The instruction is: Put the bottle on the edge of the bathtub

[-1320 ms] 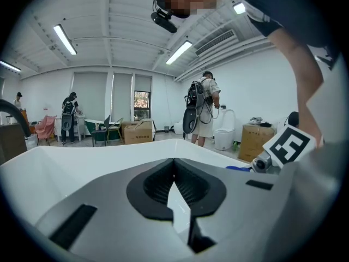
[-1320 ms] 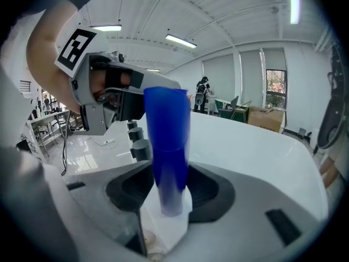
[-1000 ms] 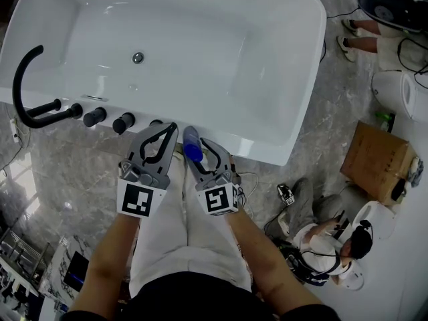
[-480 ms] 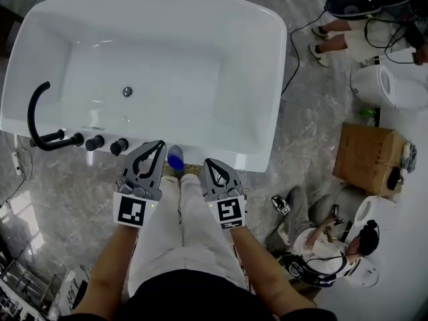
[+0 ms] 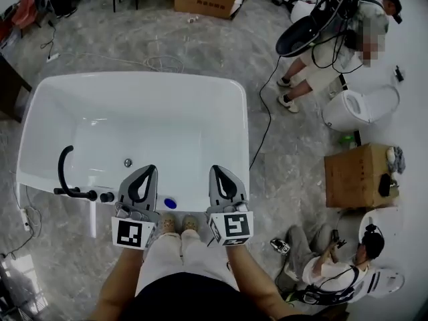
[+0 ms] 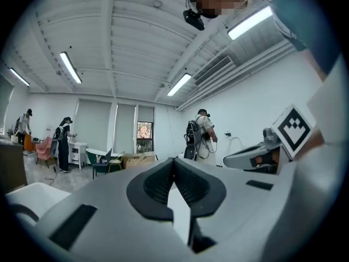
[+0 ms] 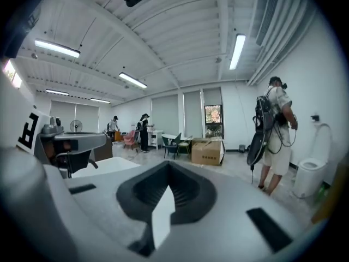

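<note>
While both jaw pairs are shut on nothing, left gripper (image 5: 149, 170) and right gripper (image 5: 215, 170) are held over the bathtub (image 5: 40, 112). Only its drain (image 5: 127, 162) is seen inside. The bottle (image 5: 170, 203) is set on the near rim, 5 o'clock from the left tip and 8 o'clock from the right.

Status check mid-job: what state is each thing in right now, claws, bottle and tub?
Left claw: shut, nothing between its tips.
Right claw: shut, nothing between its tips.
White bathtub: no water seen in it.
Blue-capped bottle: standing free on the tub's near rim, between the claws.
</note>
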A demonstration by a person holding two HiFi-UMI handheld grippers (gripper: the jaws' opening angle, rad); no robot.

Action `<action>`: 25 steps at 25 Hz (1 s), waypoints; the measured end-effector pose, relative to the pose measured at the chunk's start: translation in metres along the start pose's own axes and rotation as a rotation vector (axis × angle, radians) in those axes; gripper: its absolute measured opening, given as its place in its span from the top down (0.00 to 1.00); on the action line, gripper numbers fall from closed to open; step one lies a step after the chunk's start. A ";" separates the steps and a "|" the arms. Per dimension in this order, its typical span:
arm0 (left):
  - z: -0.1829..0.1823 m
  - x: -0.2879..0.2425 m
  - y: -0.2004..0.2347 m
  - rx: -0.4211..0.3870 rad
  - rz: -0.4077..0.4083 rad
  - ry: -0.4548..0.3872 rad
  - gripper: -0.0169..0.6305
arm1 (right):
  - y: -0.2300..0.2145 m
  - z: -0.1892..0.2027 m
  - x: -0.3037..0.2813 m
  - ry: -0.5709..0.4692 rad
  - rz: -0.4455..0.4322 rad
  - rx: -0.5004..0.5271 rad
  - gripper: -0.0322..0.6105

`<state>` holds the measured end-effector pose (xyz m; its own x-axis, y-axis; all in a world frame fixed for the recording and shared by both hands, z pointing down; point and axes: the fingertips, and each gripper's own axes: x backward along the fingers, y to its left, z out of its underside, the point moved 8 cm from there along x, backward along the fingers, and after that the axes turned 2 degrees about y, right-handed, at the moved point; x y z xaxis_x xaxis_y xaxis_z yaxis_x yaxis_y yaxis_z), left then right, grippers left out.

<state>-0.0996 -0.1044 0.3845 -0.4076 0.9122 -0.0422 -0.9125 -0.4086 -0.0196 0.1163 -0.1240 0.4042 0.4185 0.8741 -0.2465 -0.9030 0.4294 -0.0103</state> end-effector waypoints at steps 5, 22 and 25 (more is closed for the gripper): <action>-0.060 -0.002 0.006 -0.081 -0.041 -0.080 0.97 | -0.011 -0.077 0.016 -0.163 0.055 0.015 0.95; -0.205 0.055 0.024 -0.145 -0.100 -0.212 0.97 | 0.041 -0.218 0.079 -0.352 0.086 0.178 0.95; -0.205 0.060 0.038 -0.137 -0.082 -0.221 0.97 | 0.054 -0.217 0.075 -0.350 0.100 0.182 0.95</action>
<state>-0.1513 -0.0711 0.1761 -0.3436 0.9209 0.1842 -0.9358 -0.3192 -0.1499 0.0784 -0.0846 0.1744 0.3651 0.9247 0.1079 -0.9224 0.3436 0.1761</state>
